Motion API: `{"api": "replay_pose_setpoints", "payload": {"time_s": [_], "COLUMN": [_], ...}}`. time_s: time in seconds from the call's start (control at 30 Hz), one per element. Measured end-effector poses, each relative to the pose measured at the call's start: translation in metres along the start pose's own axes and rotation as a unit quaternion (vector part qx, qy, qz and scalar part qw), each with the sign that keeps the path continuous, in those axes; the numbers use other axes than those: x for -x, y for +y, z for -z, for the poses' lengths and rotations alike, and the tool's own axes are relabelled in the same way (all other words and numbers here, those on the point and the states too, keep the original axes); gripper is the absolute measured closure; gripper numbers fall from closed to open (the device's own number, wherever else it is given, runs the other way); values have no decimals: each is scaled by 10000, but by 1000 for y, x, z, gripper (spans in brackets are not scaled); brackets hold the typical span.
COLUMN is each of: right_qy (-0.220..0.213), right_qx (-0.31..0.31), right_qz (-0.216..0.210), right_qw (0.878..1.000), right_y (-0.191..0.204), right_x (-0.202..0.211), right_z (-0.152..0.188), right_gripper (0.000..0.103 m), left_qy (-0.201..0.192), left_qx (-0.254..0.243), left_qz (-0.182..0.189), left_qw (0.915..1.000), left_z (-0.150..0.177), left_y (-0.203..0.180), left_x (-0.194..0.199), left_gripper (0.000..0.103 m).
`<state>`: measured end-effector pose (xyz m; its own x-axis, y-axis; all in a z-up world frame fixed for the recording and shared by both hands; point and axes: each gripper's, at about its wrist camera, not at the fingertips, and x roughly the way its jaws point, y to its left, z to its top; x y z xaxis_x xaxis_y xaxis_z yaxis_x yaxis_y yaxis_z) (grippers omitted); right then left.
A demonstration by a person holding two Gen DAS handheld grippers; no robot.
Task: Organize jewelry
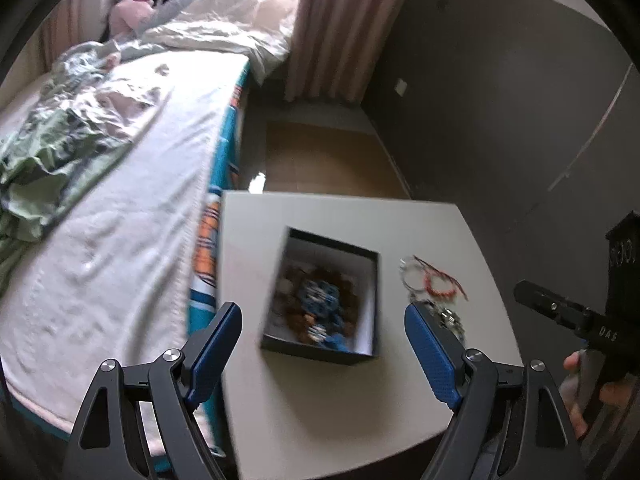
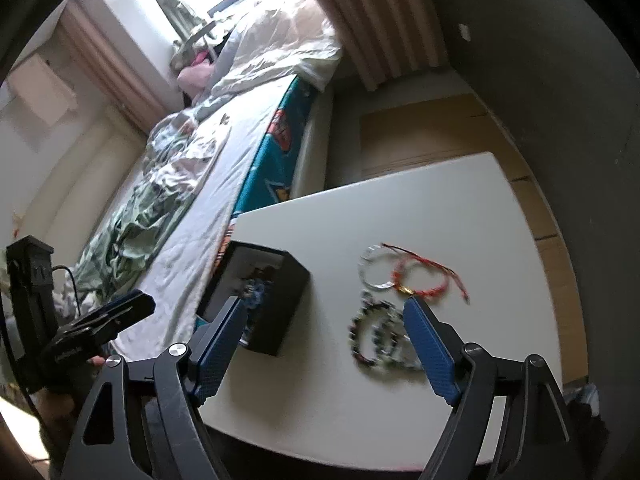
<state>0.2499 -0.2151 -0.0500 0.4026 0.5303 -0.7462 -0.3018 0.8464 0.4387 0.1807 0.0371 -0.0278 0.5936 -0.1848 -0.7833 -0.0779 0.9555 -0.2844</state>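
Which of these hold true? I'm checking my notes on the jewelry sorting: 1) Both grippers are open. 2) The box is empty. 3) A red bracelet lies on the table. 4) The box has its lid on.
1) True: the left gripper and the right gripper are open, holding nothing.
2) False: the box already holds blue and brown jewelry.
3) True: the red bracelet lies on the table, outside the box.
4) False: the box is open on top.

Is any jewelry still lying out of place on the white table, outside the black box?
Yes. Three pieces lie loose on the white table beside the open black box: a red cord bracelet, a clear silvery bangle and a dark beaded bracelet. Other jewelry already sits inside the box.
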Motion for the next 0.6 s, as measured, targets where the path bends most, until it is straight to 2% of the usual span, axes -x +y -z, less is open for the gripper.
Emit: {"api": "replay_pose_setpoints", "payload": {"time_s": [0.27,0.37,0.43,0.5,0.6], "right_qy": [-128,-122,-158,-92,-67], "right_qx": [-801,-1082,-1108,-1196,-1346], "right_qz": [40,230,198,257,125], "right_qw": [9967,9938,9935,9924,9908], "right_y": [-64,-86,-94,-102,-112], "right_x": [25,28,30,29,29], "right_z": [28,32,33,34,37], "right_gripper": [22,22,22,22,22], "left_qy": [305,431,510,586,715], "left_qx": [-704,-819,-912,-1006,-1230], "left_qz": [291,433,446,468,433], "left_qw": [9966,9948,9935,9921,9889], "left_z": [9,8,8,7,10], "left_y": [-70,-93,-107,-121,-139], "left_x": [-31,-45,-56,-66,-81], "left_gripper": [20,29,37,40,44]}}
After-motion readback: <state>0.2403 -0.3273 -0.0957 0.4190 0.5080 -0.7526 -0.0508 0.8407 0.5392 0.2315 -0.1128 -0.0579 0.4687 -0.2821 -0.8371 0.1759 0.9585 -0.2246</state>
